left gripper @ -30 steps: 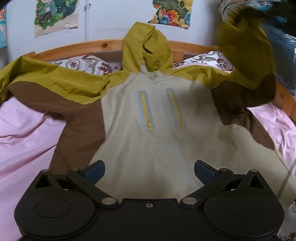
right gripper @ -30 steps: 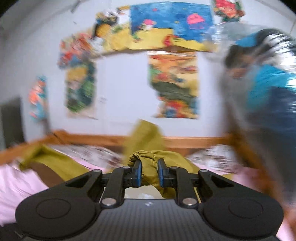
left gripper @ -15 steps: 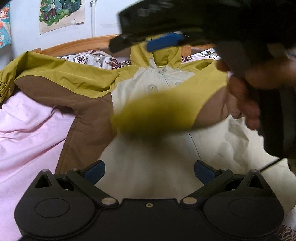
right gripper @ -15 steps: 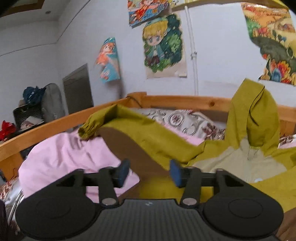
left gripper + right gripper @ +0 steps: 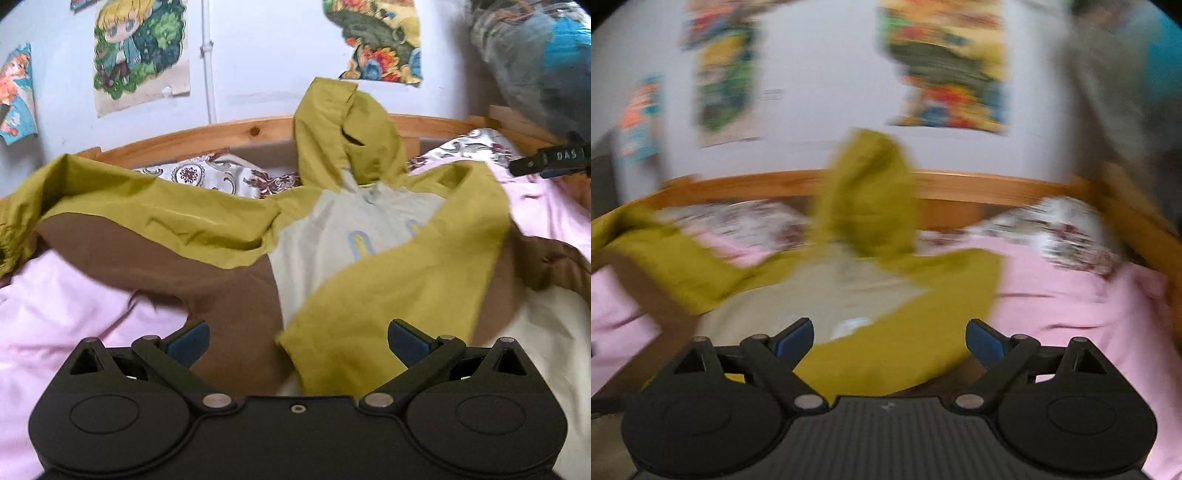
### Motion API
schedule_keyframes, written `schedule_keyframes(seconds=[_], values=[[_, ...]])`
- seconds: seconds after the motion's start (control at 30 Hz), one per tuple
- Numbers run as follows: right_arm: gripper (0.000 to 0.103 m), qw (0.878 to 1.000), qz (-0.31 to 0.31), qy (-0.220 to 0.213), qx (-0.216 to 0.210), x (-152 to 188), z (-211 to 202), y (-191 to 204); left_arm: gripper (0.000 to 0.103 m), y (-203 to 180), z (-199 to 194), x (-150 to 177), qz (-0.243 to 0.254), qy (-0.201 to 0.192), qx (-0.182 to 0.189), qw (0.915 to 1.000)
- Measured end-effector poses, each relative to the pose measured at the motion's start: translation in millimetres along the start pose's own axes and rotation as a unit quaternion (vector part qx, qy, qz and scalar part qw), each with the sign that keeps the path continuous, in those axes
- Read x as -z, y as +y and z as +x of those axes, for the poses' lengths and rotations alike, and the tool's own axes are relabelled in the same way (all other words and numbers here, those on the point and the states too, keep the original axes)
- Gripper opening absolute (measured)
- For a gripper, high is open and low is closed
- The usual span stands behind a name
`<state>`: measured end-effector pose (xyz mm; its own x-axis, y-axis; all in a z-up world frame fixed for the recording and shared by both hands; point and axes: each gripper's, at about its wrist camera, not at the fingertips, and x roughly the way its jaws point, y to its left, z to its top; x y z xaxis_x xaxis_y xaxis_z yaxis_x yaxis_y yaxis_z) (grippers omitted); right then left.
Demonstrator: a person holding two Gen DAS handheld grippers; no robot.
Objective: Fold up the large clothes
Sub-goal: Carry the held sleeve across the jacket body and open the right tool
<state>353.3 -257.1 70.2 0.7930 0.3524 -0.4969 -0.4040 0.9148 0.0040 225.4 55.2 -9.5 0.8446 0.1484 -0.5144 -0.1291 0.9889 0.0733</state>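
Your left tool [image 5: 297, 338] sat with its fingers wide apart and nothing between them, hovering over the lower part of the jacket [image 5: 321, 236] spread on the bed. Just ahead of it, one sleeve [image 5: 399, 291] lay folded across the pale front panel, its cuff nearest you, covering most of the chest zippers. The other sleeve [image 5: 147, 221] stretched out flat to the left over the pink sheet [image 5: 74, 310]. Your right tool [image 5: 889, 338] was also spread wide and empty, above the folded sleeve [image 5: 905, 332], though that view was blurred. Further back, the hood [image 5: 343, 129] stood propped against the wooden bed frame [image 5: 221, 134], with patterned pillows [image 5: 207, 175] on either side. Posters [image 5: 138, 55] hung on the wall behind.
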Motion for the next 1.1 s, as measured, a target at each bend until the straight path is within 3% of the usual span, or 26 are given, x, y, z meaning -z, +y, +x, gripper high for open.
schedule_keyframes(seconds=[0.13,0.23,0.3,0.33,0.37,0.43,0.53,0.6,0.67,0.73,0.77,0.8,0.87,0.93,1.03,1.1], values=[[0.083,0.996,0.077,0.014,0.034,-22.2,60.2,-50.9,0.094,13.8,43.6,-15.2,0.000,0.012,0.017,0.9998],[0.069,0.992,0.110,0.036,0.050,-32.8,103.0,-68.7,0.087,14.9,71.1,-22.9,0.012,0.032,0.041,0.9986],[0.041,0.989,0.128,0.063,0.048,-37.5,129.4,-73.8,0.074,12.7,87.3,-25.0,0.020,0.051,0.057,0.9968],[0.032,0.987,0.136,0.072,0.045,-39.5,138.7,-75.6,0.054,11.7,93.4,-25.1,0.023,0.058,0.065,0.9959],[0.016,0.987,0.137,0.077,0.043,-41.3,145.7,-75.6,0.029,9.0,96.1,-23.0,0.031,0.059,0.068,0.9955],[0.009,0.990,0.089,0.065,0.082,-47.4,149.9,-62.8,0.006,0.4,98.9,-18.9,0.062,0.051,0.055,0.9953],[0.007,0.986,-0.035,0.003,0.161,-53.2,142.7,-31.1,0.001,-9.3,100.8,-10.4,0.096,0.035,0.040,0.9940],[0.007,0.975,-0.100,-0.019,0.197,-53.5,146.0,-13.4,0.001,-14.3,104.5,-5.3,0.114,0.033,0.027,0.9926],[0.010,0.973,-0.123,0.009,0.193,-52.7,162.2,-11.3,0.001,-16.4,106.2,-2.3,0.125,0.032,0.015,0.9915],[0.031,0.981,-0.095,0.013,0.167,-51.3,163.5,-21.6,0.005,-15.6,103.6,-2.9,0.119,0.032,0.012,0.9924],[0.051,0.986,-0.072,0.005,0.152,-50.3,158.5,-30.1,0.014,-15.0,100.0,-3.5,0.116,0.031,0.009,0.9927],[0.062,0.989,-0.048,-0.008,0.140,-49.7,151.1,-39.3,0.016,-14.7,96.9,-4.2,0.114,0.027,0.006,0.9931],[0.068,0.992,-0.021,-0.026,0.122,-45.0,131.3,-55.8,0.032,-11.9,89.2,-6.6,0.104,0.017,0.007,0.9944],[0.073,0.994,-0.005,-0.026,0.106,-39.2,112.8,-73.0,0.037,-7.6,84.8,-11.9,0.085,0.009,0.029,0.9959],[0.073,0.997,0.014,-0.010,0.074,-22.3,84.3,-93.8,0.051,-10.0,92.3,-22.8,0.070,0.008,0.051,0.9962],[0.066,0.999,0.015,0.023,0.043,-5.1,75.0,-100.4,0.052,-15.2,106.1,-30.5,0.070,0.009,0.058,0.9958]])
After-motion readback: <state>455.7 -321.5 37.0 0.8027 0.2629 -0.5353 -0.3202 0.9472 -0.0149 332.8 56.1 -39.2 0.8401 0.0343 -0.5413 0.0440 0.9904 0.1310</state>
